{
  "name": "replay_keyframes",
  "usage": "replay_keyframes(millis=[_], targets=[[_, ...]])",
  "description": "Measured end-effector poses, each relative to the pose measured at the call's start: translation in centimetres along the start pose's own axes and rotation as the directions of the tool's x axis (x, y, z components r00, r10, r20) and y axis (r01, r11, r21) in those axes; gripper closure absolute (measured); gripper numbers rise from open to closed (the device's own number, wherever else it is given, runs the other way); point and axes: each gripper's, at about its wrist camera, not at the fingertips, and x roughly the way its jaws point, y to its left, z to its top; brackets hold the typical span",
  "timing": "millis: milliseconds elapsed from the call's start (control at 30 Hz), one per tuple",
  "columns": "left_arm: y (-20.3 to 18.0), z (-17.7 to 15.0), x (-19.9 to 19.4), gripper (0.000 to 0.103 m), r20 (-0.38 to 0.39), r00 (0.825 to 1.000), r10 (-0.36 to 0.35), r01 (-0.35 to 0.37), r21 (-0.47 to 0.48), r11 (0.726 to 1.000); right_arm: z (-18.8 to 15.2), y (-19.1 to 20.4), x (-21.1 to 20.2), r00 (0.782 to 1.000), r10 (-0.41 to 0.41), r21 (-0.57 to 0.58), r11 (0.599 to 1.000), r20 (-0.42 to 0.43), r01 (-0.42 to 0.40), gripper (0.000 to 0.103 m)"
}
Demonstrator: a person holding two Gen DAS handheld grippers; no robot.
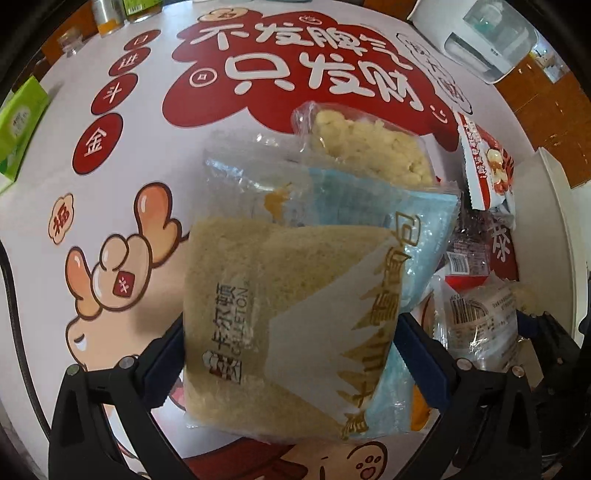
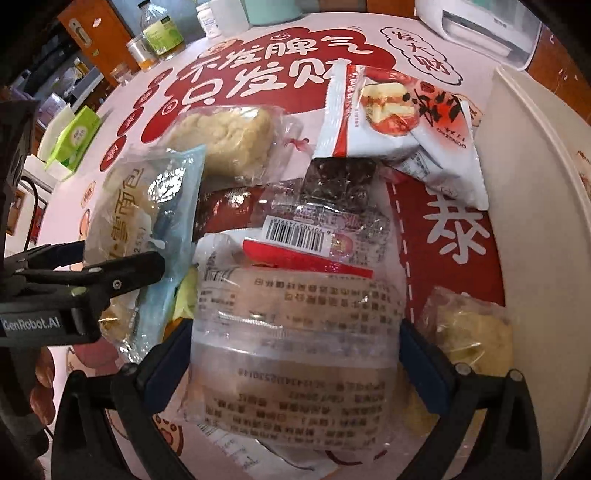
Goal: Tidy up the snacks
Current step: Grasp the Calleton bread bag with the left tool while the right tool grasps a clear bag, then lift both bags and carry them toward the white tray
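My left gripper (image 1: 291,350) is shut on a wrapped bread packet with a blue and white wrapper (image 1: 280,317), held above the printed table mat. The same packet (image 2: 136,221) and the left gripper (image 2: 122,266) show at the left of the right wrist view. My right gripper (image 2: 291,350) is shut on a clear packet with printed text (image 2: 291,332). Beyond lie a pile of snacks: a pale crumbly pastry in clear wrap (image 2: 225,140) (image 1: 373,147), a red and white snack bag (image 2: 388,118) (image 1: 487,166), a dark wrapped snack (image 2: 340,181) and a barcoded red packet (image 2: 306,243).
A white bin (image 2: 535,221) stands at the right with a pale pastry packet (image 2: 472,328) by its wall. A green tissue box (image 2: 77,133) (image 1: 18,129), bottles and jars (image 2: 162,37) sit at the far left. A white appliance (image 2: 484,26) stands at the far right.
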Motion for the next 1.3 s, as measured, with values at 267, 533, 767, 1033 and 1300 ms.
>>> replay_keyframes(millis=[267,533,767,1033,1300], targets=[[-0.2,-0.1,0.0,0.009,0.011,1.000,-0.001,0.001,-0.002,1.000,-0.1,0.7,-0.4,0.999,-0.040,-0.030,0.999,0.003,0.040,0.016],[-1.4,-2.6,-2.9,0.014,0.073,0.995,0.060,-0.063,0.035,0.997,-0.6,1.0,-2.1,0.998,-0.049,-0.005,0.999,0.044,0.049,0.026],[-2.9,-5.6,-8.2,0.014,0.172,0.984,0.049,-0.067,0.097,0.993,-2.1,1.3,-7.0,0.986,-0.067,-0.014,0.997,0.154,0.070,0.026],[-3.4,-9.8,-15.3,0.014,0.325,0.946,-0.012,-0.031,0.129,0.991,-4.9,1.7,-13.1,0.956,-0.069,0.009,0.998,0.285,0.070,0.026],[-5.7,-12.5,-19.8,0.014,0.434,0.894,-0.111,0.009,0.232,0.973,-8.8,2.0,-18.9,0.907,-0.113,0.095,0.992,0.405,0.081,0.026]])
